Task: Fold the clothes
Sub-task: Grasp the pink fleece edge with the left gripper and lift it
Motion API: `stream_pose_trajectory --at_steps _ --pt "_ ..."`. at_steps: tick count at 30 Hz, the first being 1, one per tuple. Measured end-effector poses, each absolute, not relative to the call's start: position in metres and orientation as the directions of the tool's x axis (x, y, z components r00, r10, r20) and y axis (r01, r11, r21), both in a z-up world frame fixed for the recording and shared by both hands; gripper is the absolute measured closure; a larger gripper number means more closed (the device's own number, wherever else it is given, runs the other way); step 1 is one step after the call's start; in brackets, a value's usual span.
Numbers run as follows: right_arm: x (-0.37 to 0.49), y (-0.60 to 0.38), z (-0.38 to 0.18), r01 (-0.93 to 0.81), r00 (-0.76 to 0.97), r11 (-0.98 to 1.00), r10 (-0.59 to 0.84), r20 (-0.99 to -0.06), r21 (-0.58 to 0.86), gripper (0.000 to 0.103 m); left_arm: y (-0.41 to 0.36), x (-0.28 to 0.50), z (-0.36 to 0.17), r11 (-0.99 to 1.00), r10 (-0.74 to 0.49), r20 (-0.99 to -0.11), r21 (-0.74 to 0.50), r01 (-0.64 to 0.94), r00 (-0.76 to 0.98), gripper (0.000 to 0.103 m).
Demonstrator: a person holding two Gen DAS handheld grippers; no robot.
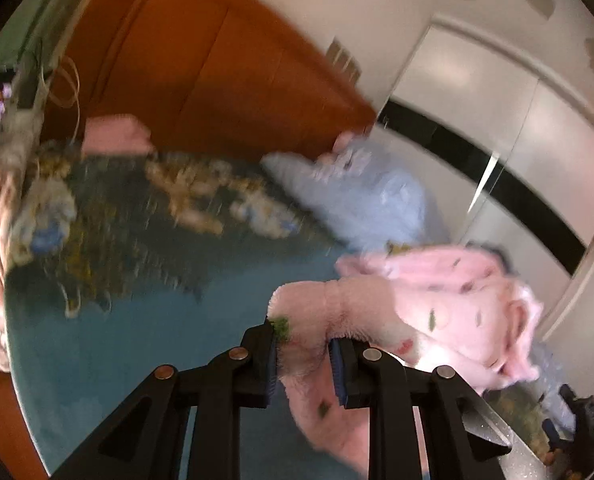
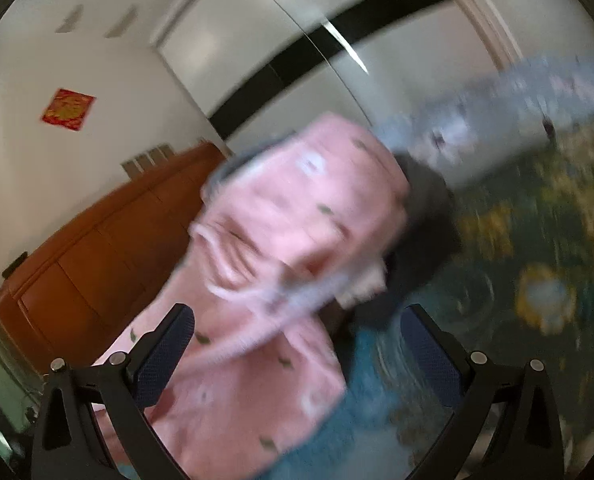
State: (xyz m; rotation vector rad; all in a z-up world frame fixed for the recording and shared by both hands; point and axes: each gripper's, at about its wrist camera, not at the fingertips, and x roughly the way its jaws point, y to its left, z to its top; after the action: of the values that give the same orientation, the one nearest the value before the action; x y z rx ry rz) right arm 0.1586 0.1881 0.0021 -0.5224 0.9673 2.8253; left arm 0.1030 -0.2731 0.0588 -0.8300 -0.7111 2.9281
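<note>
- Left gripper (image 1: 301, 364) was clamped narrow on the pink fleece garment (image 1: 449, 300) — cloth trailing toward the frame's right.
- Right gripper (image 2: 297, 344) stood wide, holding nothing — the garment lay between and beyond its fingers.

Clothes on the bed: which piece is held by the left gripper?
The pink fleece garment: the left gripper pinches its edge. The light blue garment lies untouched behind.

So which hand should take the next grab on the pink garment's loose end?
Right. The right gripper has its fingers spread wide with the pink garment lying between them, ungripped. The left gripper is already shut on a fold of it.
</note>
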Motion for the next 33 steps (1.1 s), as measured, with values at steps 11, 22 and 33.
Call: stream_pose_trajectory --at_steps 11,22,33 --pt "0.133 0.184 -0.019 -0.189 -0.874 -0.735 -0.177 -0.453 0.652 0.000 -0.273 0.076 0.013 -0.884 0.241 -0.557 -0.463 0.057 -0.795 0.080" --pt "0.077 0.098 0.058 -0.175 -0.886 -0.978 0.104 -0.452 0.117 0.000 -0.275 0.060 0.013 -0.873 0.317 -0.552 -0.487 -0.010 -0.771 0.079" --pt "0.039 0.073 0.058 -0.396 -0.791 -0.882 0.469 -0.394 -0.254 0.000 -0.273 0.064 0.016 -0.857 0.340 -0.523 -0.514 -0.030 -0.782 0.077"
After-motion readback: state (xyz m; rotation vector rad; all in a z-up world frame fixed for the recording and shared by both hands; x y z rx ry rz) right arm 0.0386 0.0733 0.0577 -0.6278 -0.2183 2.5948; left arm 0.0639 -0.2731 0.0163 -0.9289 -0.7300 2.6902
